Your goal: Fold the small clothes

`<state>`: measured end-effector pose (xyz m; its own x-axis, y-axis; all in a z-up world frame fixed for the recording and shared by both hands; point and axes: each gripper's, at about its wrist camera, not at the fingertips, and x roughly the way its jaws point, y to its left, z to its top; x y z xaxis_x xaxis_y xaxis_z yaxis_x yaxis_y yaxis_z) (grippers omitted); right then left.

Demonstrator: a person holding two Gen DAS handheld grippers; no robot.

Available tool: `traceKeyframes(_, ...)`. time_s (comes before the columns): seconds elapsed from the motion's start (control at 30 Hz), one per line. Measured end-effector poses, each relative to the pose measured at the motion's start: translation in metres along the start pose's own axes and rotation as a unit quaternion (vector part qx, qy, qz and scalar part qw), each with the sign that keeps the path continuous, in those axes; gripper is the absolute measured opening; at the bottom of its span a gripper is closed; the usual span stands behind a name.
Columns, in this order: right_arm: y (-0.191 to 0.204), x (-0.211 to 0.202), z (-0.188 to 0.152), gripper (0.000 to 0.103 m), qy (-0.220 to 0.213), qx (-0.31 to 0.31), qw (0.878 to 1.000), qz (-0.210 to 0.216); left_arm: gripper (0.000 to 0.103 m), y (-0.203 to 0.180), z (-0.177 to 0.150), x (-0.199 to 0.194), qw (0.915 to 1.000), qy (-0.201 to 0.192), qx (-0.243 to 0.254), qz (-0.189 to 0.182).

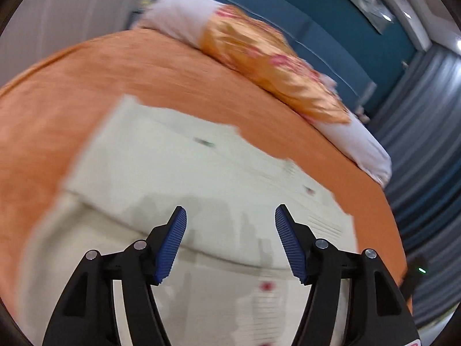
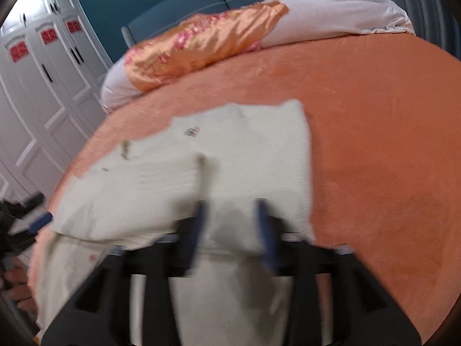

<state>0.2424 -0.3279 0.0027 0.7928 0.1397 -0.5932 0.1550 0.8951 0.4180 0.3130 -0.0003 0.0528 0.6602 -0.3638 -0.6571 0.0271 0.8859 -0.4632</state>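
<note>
Lying on the orange bed (image 2: 374, 132), a cream garment (image 2: 245, 150) sits below pillows (image 2: 201, 43); left gripper (image 1: 230, 222) and right gripper (image 2: 230, 216) spread, pinching nothing

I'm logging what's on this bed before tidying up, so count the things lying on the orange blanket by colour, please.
Cream-white: 1, the small folded cotton garment with tiny prints
Orange and pink: 1, the shiny satin pillow
Pale white: 1, the long soft bolster under the satin pillow
Total: 3
</note>
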Motion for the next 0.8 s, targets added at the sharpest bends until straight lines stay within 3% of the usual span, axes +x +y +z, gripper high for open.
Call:
traceKeyframes(0.03,0.002,-0.005,-0.001,0.073,-0.004,0.010,1.000,0.010,0.062,0.017,0.003,-0.002,0.9999,0.004,-0.012,0.011)
traceKeyframes(0.13,0.004,-0.001,-0.001,0.073,0.029,0.058,0.996,0.055,0.062,0.073,0.013,-0.001,0.9948,0.023,-0.097,0.019)
traceKeyframes(0.2,0.008,0.010,0.000,0.073,0.048,0.076,0.994,0.063,0.062,0.093,0.012,-0.003,0.9901,0.029,-0.137,0.011)
traceKeyframes(0.3,0.022,0.032,0.007,0.073,0.077,0.073,0.993,0.047,0.062,0.102,0.014,0.004,0.9875,0.034,-0.154,0.009)
traceKeyframes(0.4,0.038,0.059,0.014,0.042,0.122,0.053,0.991,0.008,0.058,0.095,0.021,0.017,0.9899,0.039,-0.136,0.014)
traceKeyframes(0.43,0.044,0.062,0.019,0.017,0.124,0.043,0.991,-0.012,0.048,0.092,0.025,0.022,0.9908,0.041,-0.128,0.017)
traceKeyframes(0.47,0.051,0.060,0.026,0.009,0.113,0.035,0.993,-0.011,0.039,0.090,0.029,0.025,0.9919,0.040,-0.117,0.032)
traceKeyframes(0.5,0.058,0.051,0.034,0.009,0.089,0.030,0.996,0.002,0.022,0.088,0.033,0.027,0.9925,0.034,-0.108,0.045)
traceKeyframes(0.53,0.067,0.035,0.044,0.009,0.053,0.023,0.998,0.024,0.012,0.092,0.035,0.023,0.9929,0.028,-0.103,0.052)
traceKeyframes(0.63,0.092,-0.023,0.067,0.008,-0.073,-0.010,0.992,0.105,0.009,0.092,0.041,0.010,0.9939,-0.015,-0.097,0.050)
traceKeyframes(0.7,0.092,-0.031,0.066,0.008,-0.105,-0.021,0.988,0.111,0.009,0.086,0.038,0.007,0.9949,-0.037,-0.075,0.056)
traceKeyframes(0.73,0.087,-0.013,0.060,0.008,-0.081,-0.033,0.993,0.073,0.009,0.082,0.032,0.012,0.9949,-0.040,-0.052,0.077)
traceKeyframes(0.8,0.058,0.056,0.037,0.008,0.043,-0.029,0.999,-0.012,0.009,0.081,0.023,0.029,0.9931,-0.024,-0.022,0.113)
